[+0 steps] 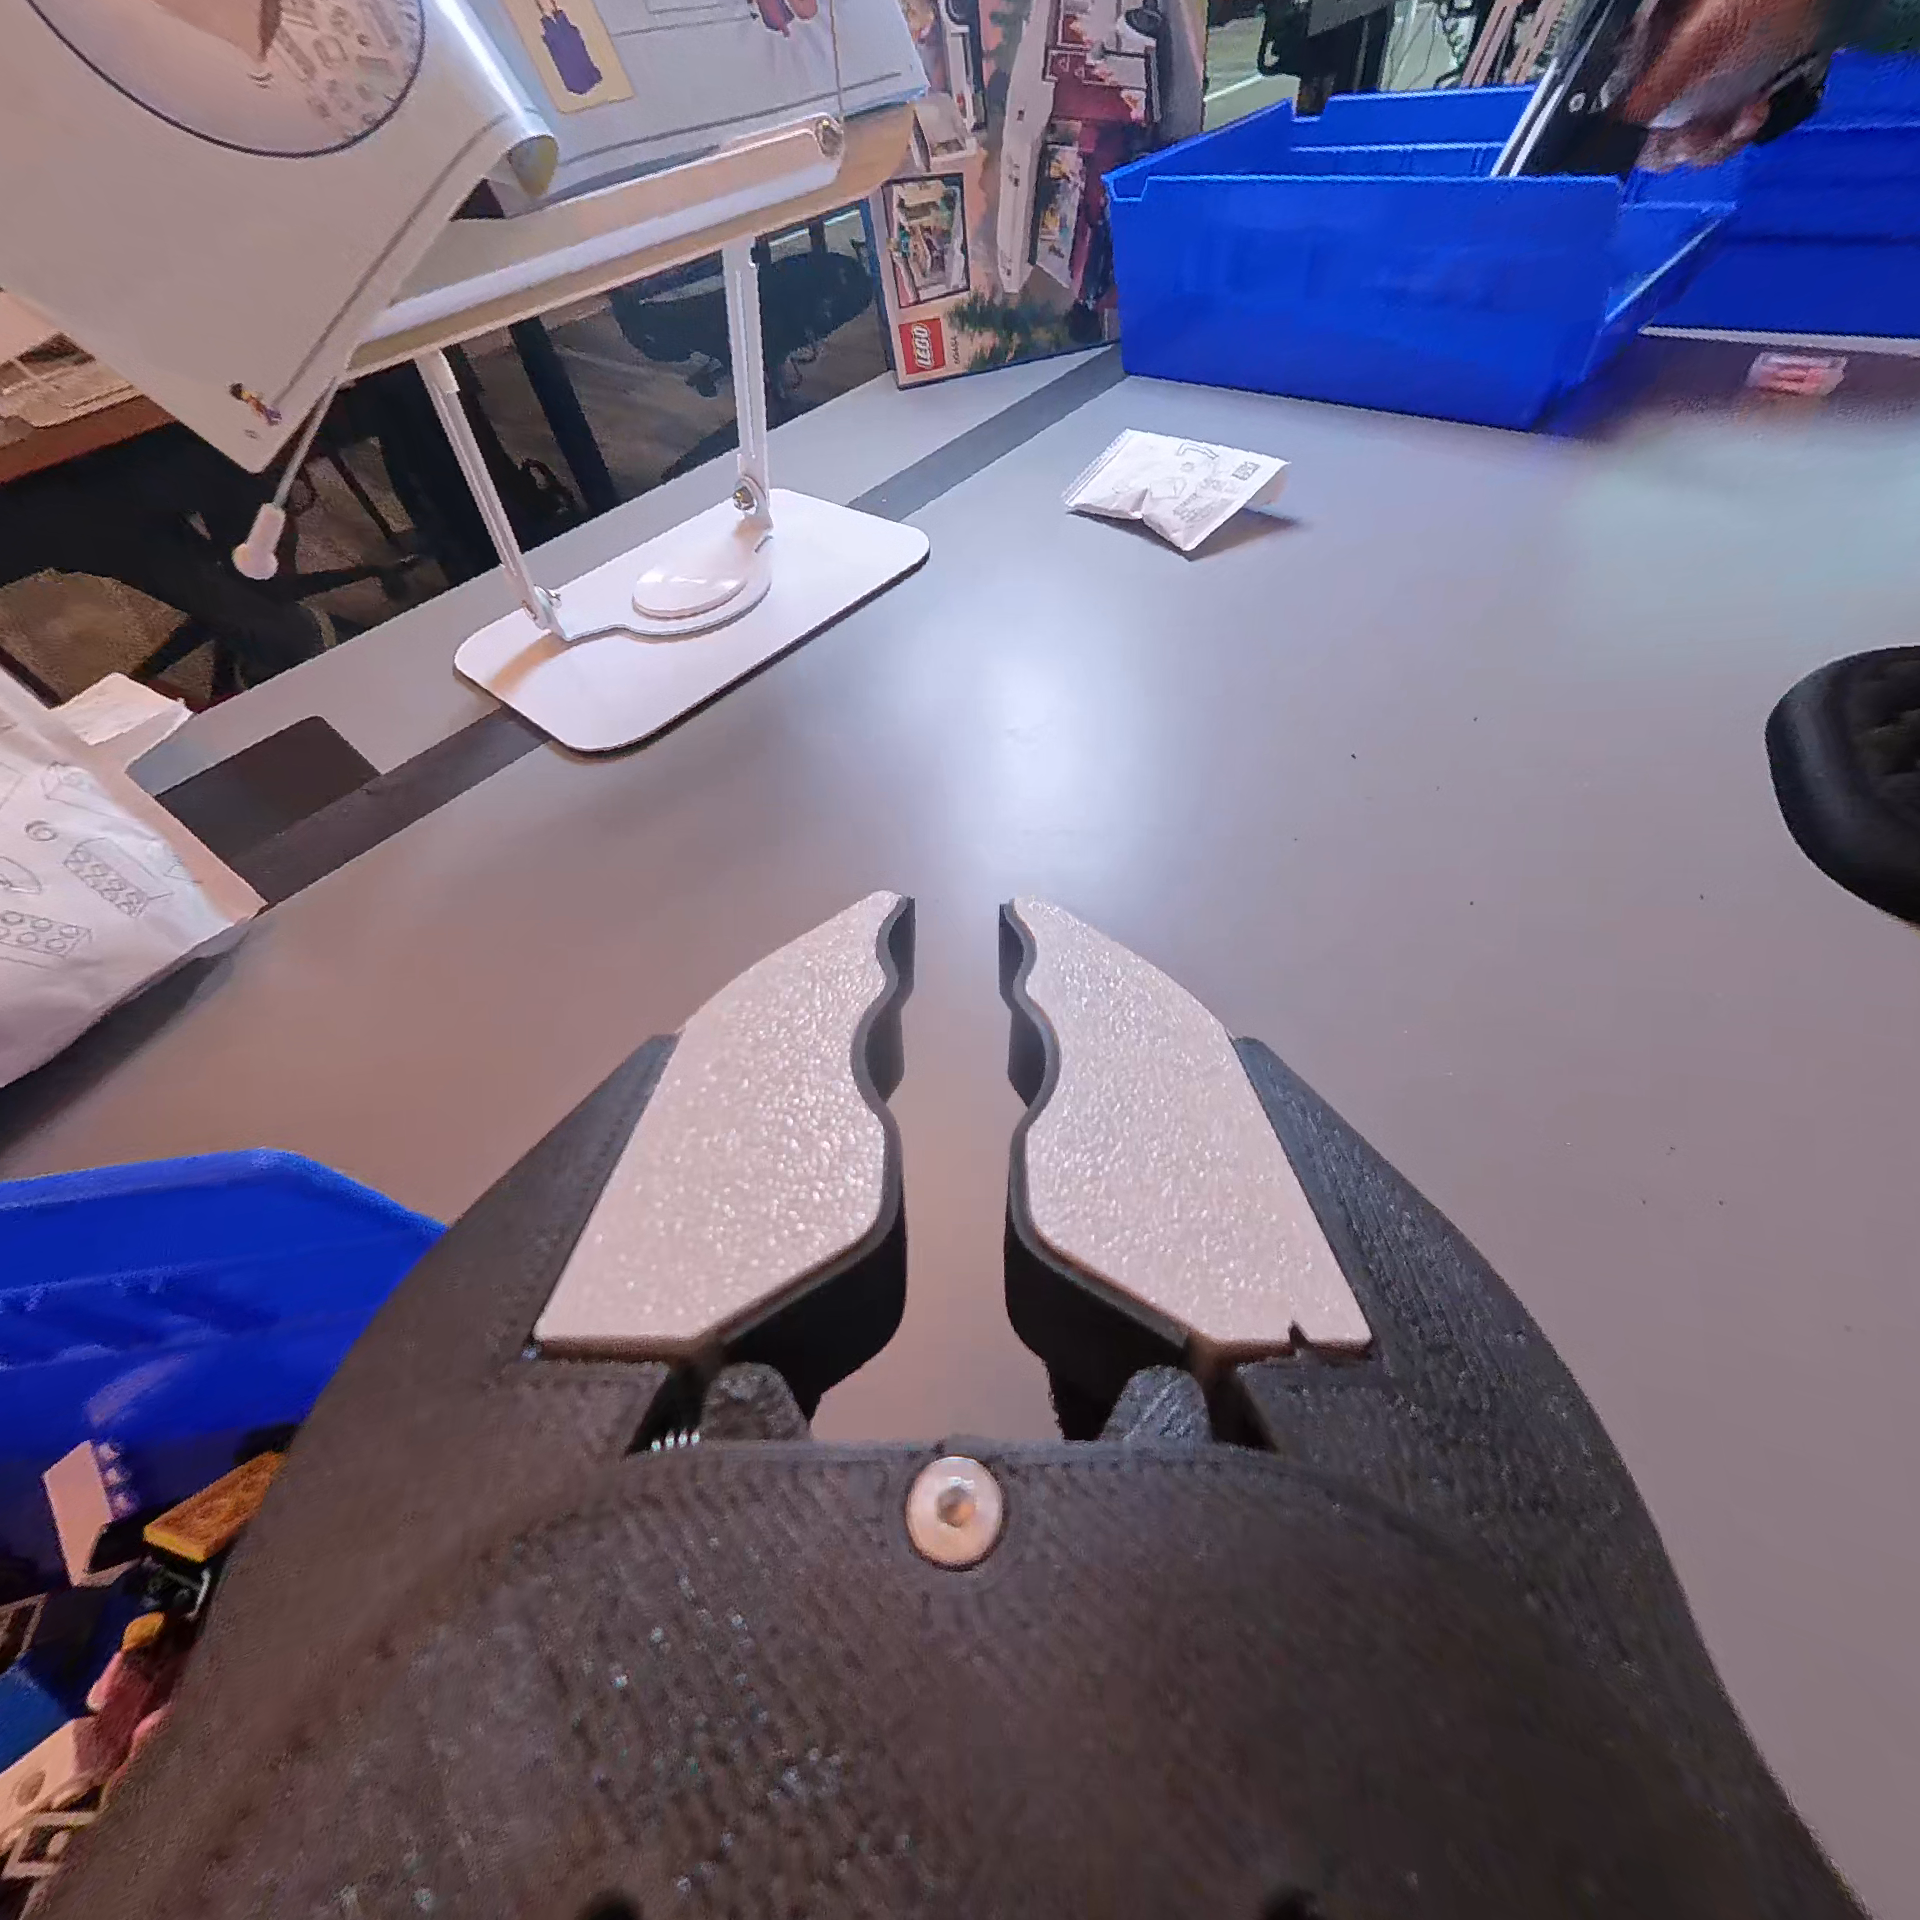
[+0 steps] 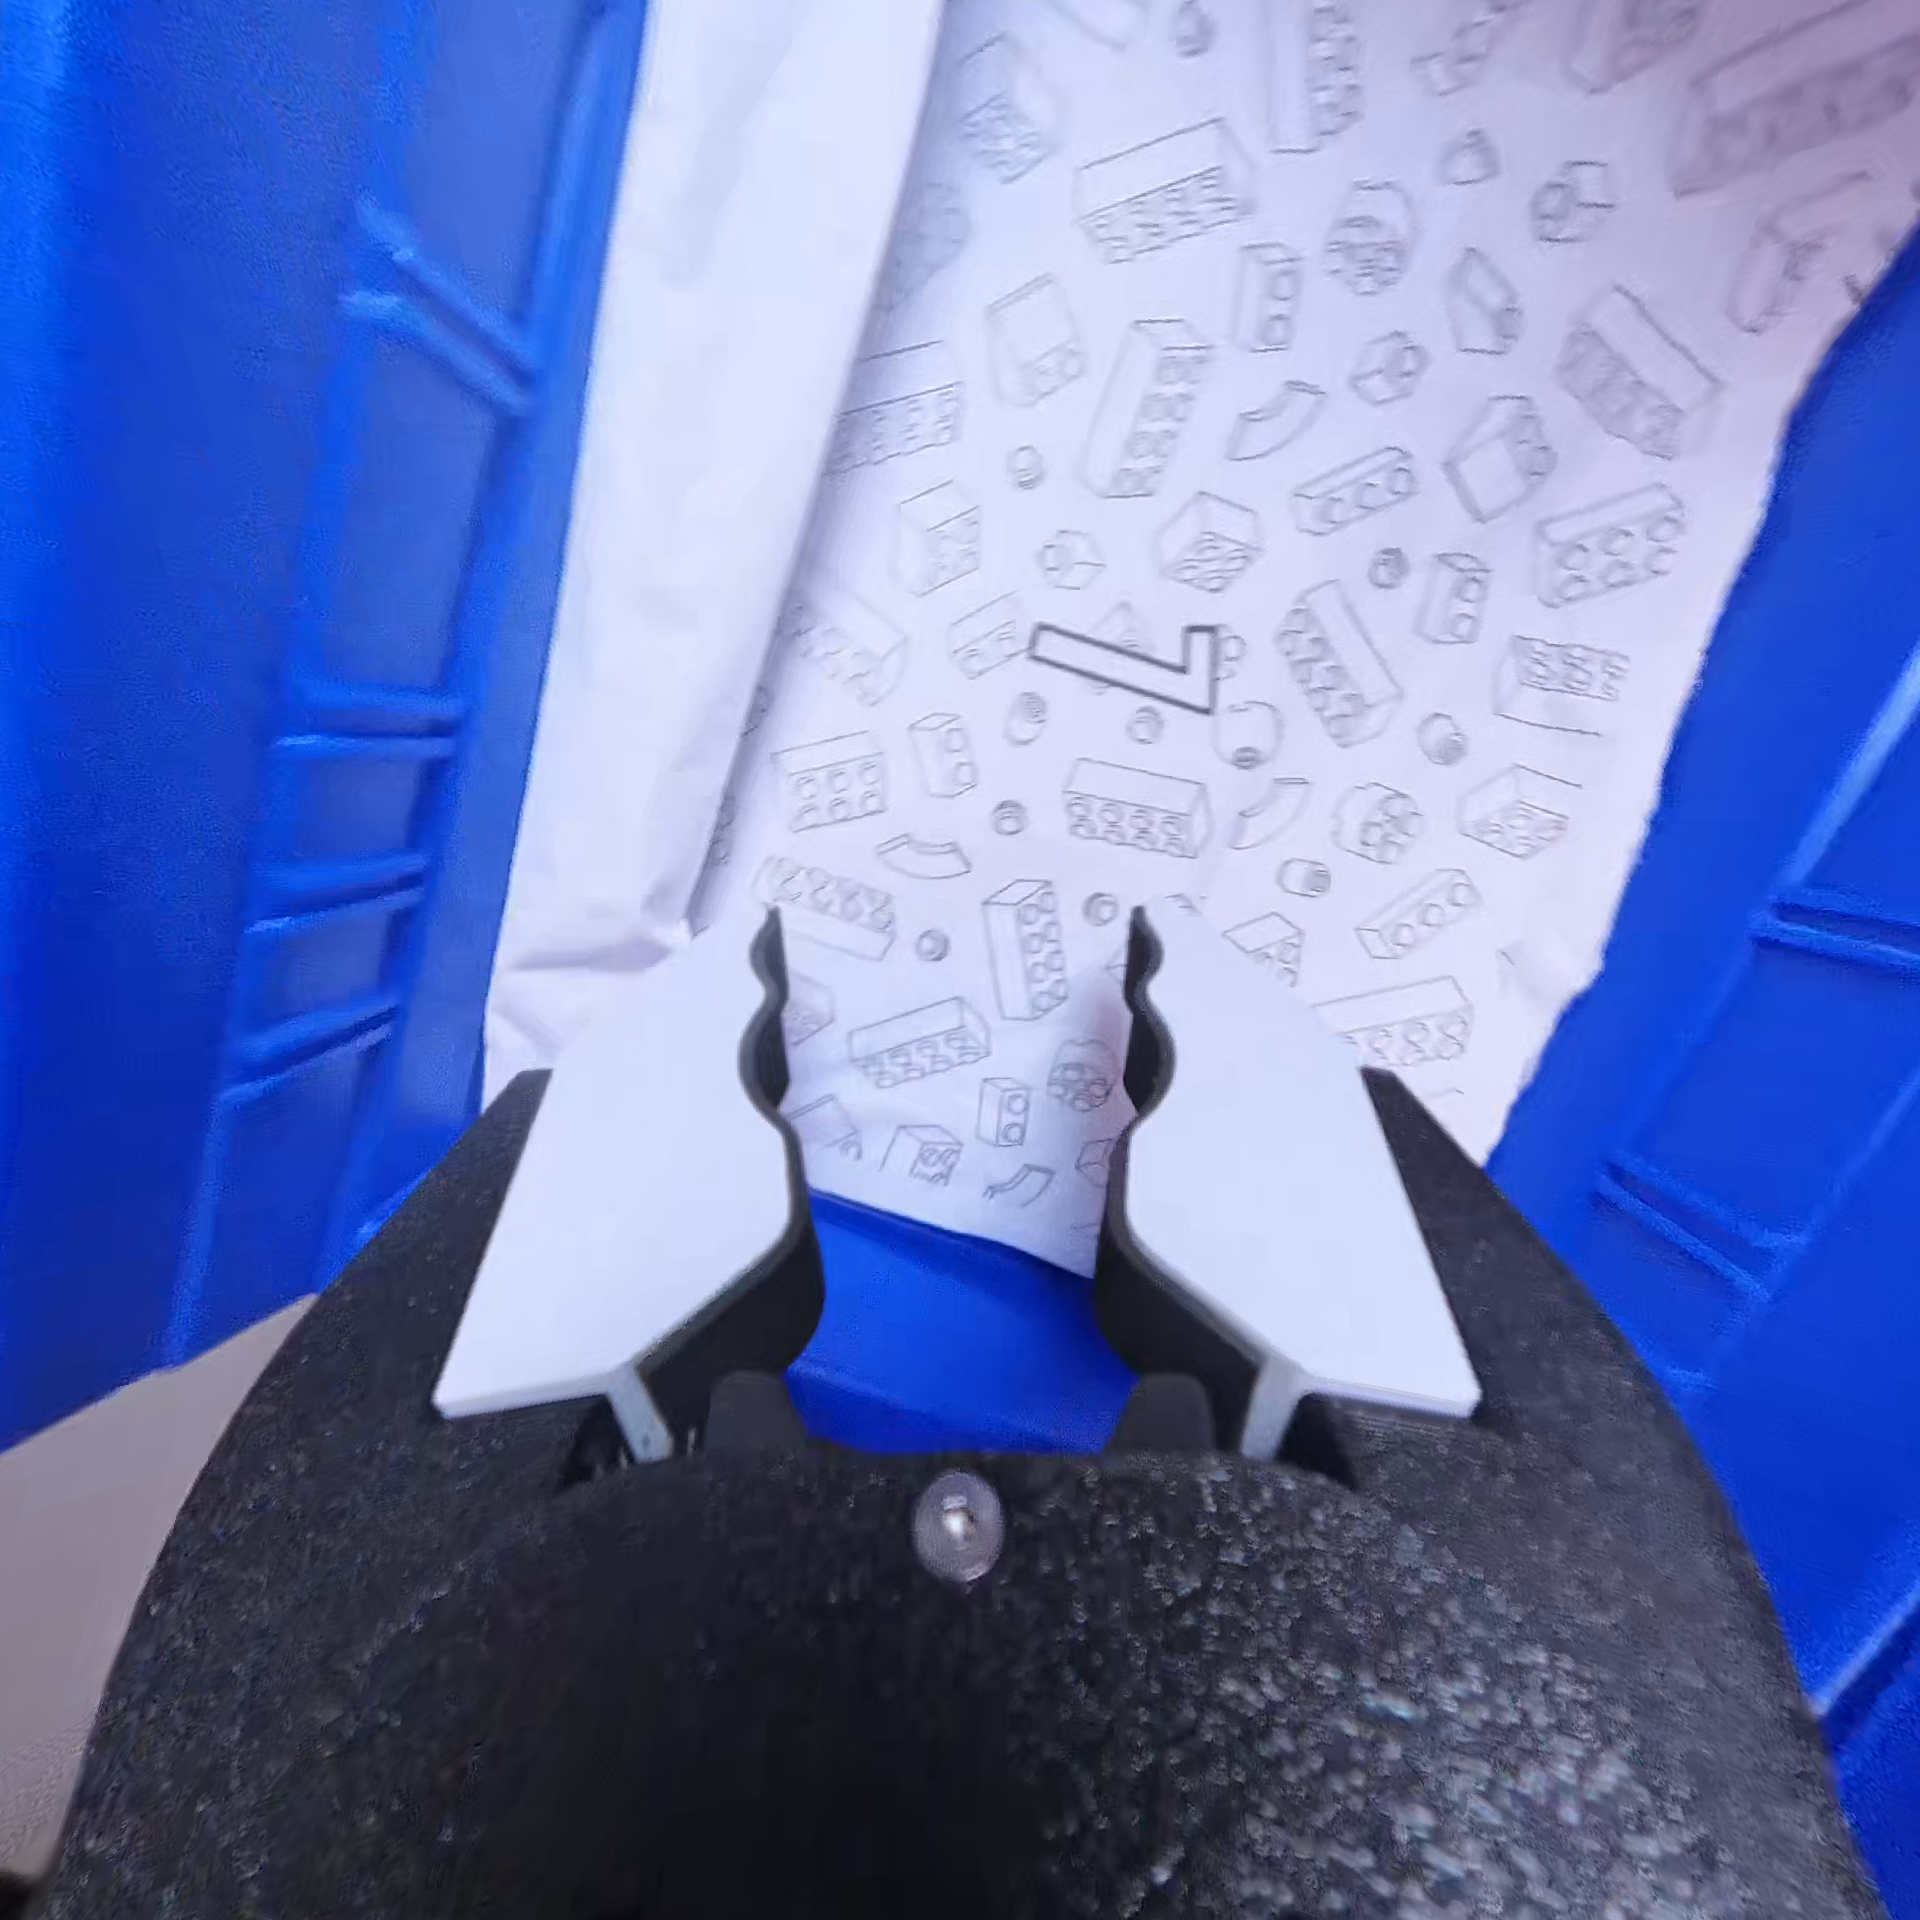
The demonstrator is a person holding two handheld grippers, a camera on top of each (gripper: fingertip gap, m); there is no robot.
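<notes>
There are two tools. The left tool [image 1: 956,914] hangs low over the grey table [image 1: 1299,831], and its two fingers sit close together with only a thin gap; nothing is between them, just bare table showing through. The right tool [image 2: 951,925] has its fingers spread wide, and it points down into a blue bin [image 2: 208,623] at a white paper bag [image 2: 1195,520] with little brick drawings all over it. The bag fills the space in front of the fingers, but the fingers do not pinch it. In the left view there are blue bins: one big one far off at the back right [image 1: 1351,270] with more blue behind it, and one close by at the lower left [image 1: 156,1299] with small toy bricks [image 1: 94,1496] beside it. I count one white stand [image 1: 707,603] on the table, holding up an open booklet [image 1: 260,156]. One small white packet [image 1: 1179,488] lies flat on the table, well apart from the left tool. One more white paper bag [image 1: 83,914] with brick drawings sits at the left edge. One colourful toy box [image 1: 997,187] stands at the back. A black rounded thing [image 1: 1860,769] pokes in from the right edge.
</notes>
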